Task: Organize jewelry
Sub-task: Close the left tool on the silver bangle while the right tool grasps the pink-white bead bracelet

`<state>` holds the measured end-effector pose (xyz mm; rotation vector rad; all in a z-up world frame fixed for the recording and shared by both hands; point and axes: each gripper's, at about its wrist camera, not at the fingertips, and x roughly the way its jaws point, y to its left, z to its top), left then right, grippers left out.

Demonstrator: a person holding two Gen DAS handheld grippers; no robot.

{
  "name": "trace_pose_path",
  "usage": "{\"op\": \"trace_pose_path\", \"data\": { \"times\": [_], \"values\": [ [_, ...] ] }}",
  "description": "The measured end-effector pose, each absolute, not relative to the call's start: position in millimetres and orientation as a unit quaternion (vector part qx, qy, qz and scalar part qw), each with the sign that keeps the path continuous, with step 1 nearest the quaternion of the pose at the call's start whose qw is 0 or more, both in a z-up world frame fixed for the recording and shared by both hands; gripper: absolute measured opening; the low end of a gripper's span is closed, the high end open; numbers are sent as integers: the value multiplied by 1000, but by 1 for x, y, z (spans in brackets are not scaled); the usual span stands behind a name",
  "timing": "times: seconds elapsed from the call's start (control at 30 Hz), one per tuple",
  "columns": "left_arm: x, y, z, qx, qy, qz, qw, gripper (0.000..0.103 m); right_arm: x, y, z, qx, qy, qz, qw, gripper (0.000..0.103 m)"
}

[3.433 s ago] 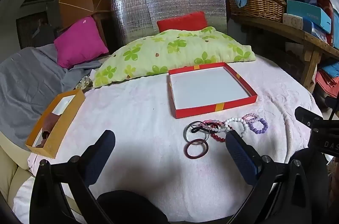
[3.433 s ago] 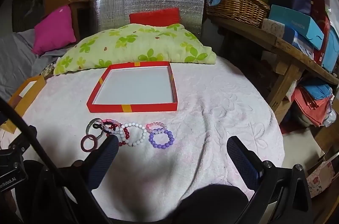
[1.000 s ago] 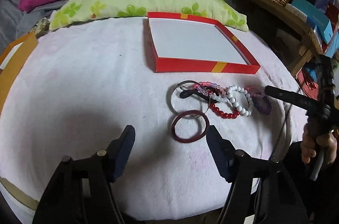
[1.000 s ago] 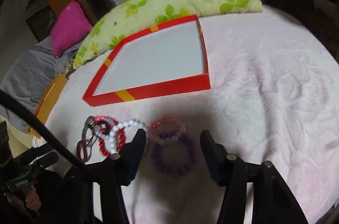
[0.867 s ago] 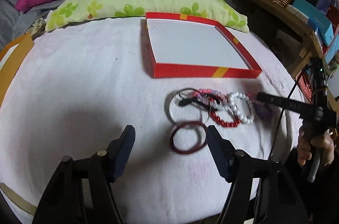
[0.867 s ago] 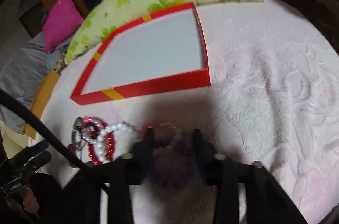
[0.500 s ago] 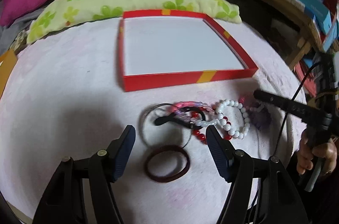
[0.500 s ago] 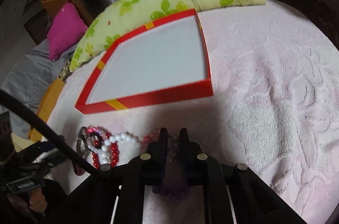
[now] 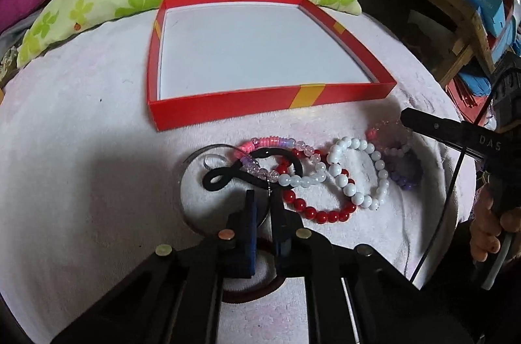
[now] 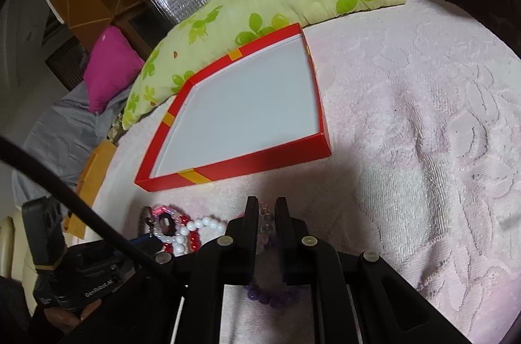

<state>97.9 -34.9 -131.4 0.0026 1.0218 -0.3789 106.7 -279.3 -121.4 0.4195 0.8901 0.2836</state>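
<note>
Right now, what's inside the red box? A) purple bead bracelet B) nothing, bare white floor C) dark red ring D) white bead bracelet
B: the red box shows only its bare white floor, while the white bead bracelet, purple bead bracelet and the other pieces all lie on the pink cloth in front of it.

Left gripper (image 9: 263,197): black frame, blue-padded fingers (image 9: 250,223), round metal screws. Right gripper (image 10: 266,207): black, same screws. A black cable (image 10: 81,207) and "GenRobot.AI" lettering are seen.
</note>
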Motion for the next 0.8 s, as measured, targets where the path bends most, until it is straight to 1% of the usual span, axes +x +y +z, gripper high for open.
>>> {"op": "trace_pose_path", "data": {
  "times": [0.07, 0.37, 0.47, 0.5, 0.53, 0.57, 0.6, 0.7, 0.77, 0.8],
  "values": [
    [96, -29, -127, -6, 478, -185, 859, 5, 106, -282, -120, 215, 422, 142, 869, 12],
    [90, 1, -89, -51, 428, -190, 882, 4, 106, -297, -119, 277, 423, 154, 849, 12],
    [87, 9, -78, -59, 413, -190, 889, 4, 108, -302, -125, 283, 442, 134, 840, 15],
    [87, 11, -76, -60, 409, -189, 891, 4, 110, -302, -129, 287, 454, 130, 833, 23],
    [88, 13, -75, -62, 407, -186, 892, 4, 111, -301, -131, 286, 462, 127, 830, 38],
    [88, 14, -75, -64, 406, -186, 892, 4, 112, -300, -133, 282, 470, 123, 827, 48],
    [87, 18, -75, -68, 405, -184, 893, 4, 112, -296, -134, 273, 474, 122, 828, 61],
    [89, 30, -83, -70, 411, -159, 895, 4, 112, -285, -131, 230, 463, 114, 848, 60],
    [94, 37, -94, -83, 432, -155, 885, 7, 116, -278, -134, 199, 473, 109, 851, 40],
    [96, 38, -98, -86, 438, -151, 882, 9, 117, -273, -137, 185, 481, 109, 850, 25]
  ]
}}
